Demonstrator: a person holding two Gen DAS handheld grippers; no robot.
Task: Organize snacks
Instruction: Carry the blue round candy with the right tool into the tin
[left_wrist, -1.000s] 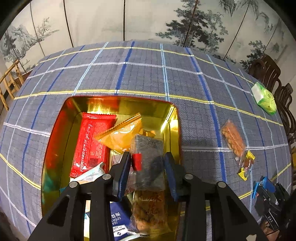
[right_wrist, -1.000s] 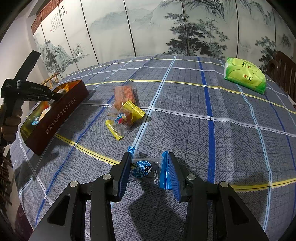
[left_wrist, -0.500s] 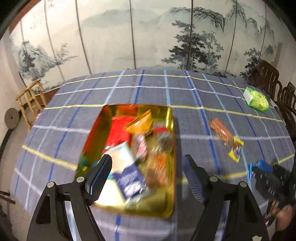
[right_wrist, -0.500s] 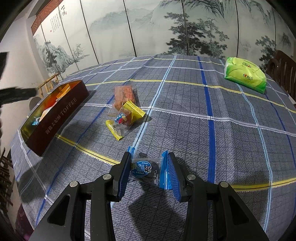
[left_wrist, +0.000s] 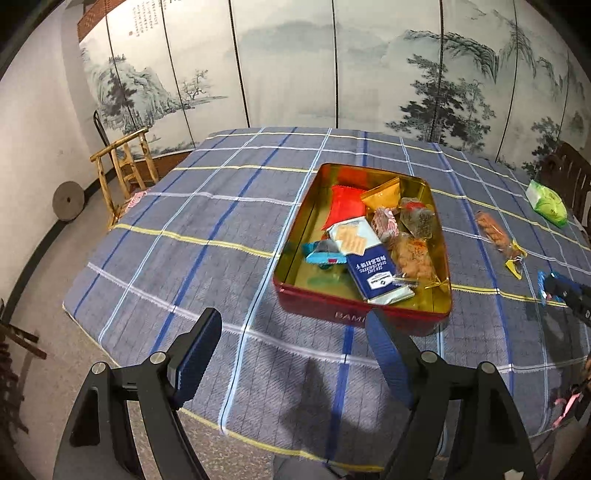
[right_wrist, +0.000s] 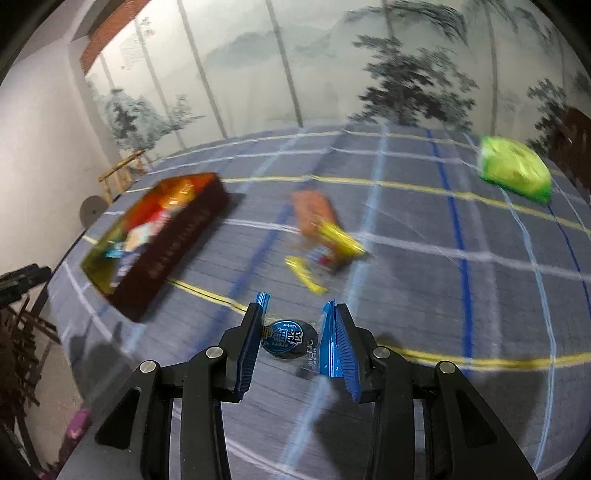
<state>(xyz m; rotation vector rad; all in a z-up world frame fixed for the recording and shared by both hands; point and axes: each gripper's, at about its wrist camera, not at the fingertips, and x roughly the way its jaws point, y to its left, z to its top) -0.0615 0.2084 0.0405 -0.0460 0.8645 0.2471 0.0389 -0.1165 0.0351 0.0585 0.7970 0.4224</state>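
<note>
I am carrying a blue packet (right_wrist: 291, 339) in my right claw (right_wrist: 293, 341), its pads pinching the wrapper from both sides, the crimped ends sticking out past them. The packet is hanging clear of the counter (right_wrist: 406, 295), as far as I can judge through the blur. My left claw (left_wrist: 291, 354) is standing wide with nothing between its pads; it is hovering over the near edge of the counter, just short of the tin (left_wrist: 354, 314).

The tin is already holding a good heap of snacks: a red pack, an orange one, a navy cracker pack and others. So I am judging this as the carry step for the blue packet. Next I am needing to swing it left across the counter to the tin and let go above the heap, keeping clear of my left claw. Two wrapped snacks (right_wrist: 321, 236) and a green pack (right_wrist: 513, 170) are still lying out.
</note>
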